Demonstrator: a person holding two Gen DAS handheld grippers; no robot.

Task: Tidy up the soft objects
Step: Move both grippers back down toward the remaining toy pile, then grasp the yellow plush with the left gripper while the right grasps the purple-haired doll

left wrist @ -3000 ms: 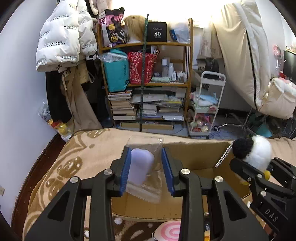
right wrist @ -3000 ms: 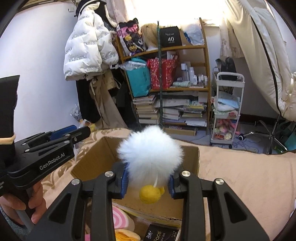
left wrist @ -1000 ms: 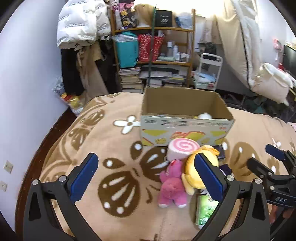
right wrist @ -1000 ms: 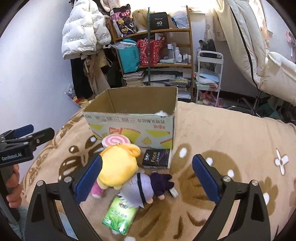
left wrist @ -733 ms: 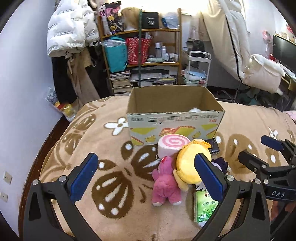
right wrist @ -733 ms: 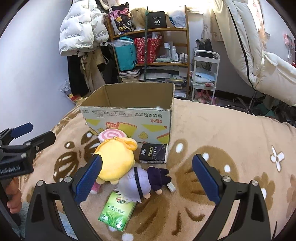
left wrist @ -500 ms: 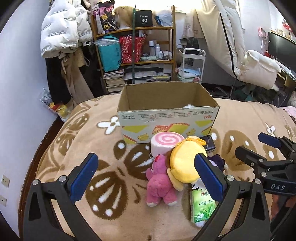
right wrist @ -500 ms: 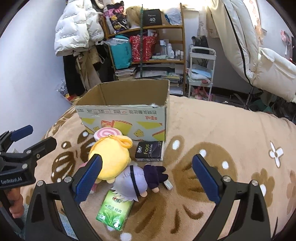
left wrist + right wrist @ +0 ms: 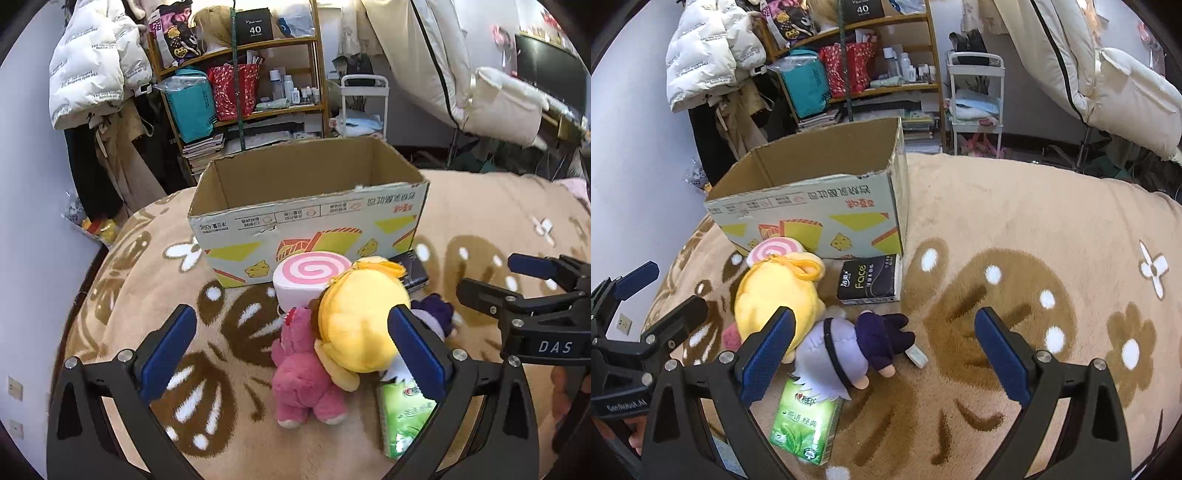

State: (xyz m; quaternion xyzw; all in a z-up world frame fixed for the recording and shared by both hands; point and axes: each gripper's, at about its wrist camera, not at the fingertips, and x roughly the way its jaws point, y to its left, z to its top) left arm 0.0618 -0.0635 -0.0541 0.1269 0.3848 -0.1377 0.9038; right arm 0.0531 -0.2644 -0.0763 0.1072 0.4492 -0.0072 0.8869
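Brown flower-pattern blanket (image 9: 480, 221) carries cardboard box (image 9: 306, 218); in front, touching: yellow plush (image 9: 362, 317), pink plush (image 9: 306, 373), purple-haired doll (image 9: 846, 350), swirl-roll plush (image 9: 310, 273). Left tool (image 9: 291, 354) & right tool (image 9: 886, 347) both wide, empty, above pile.

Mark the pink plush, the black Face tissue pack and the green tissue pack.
pink plush (image 9: 303, 376), left wrist view, on its back.
black Face tissue pack (image 9: 868, 280), right wrist view, on its printed top face.
green tissue pack (image 9: 805, 424), right wrist view, on its front face.
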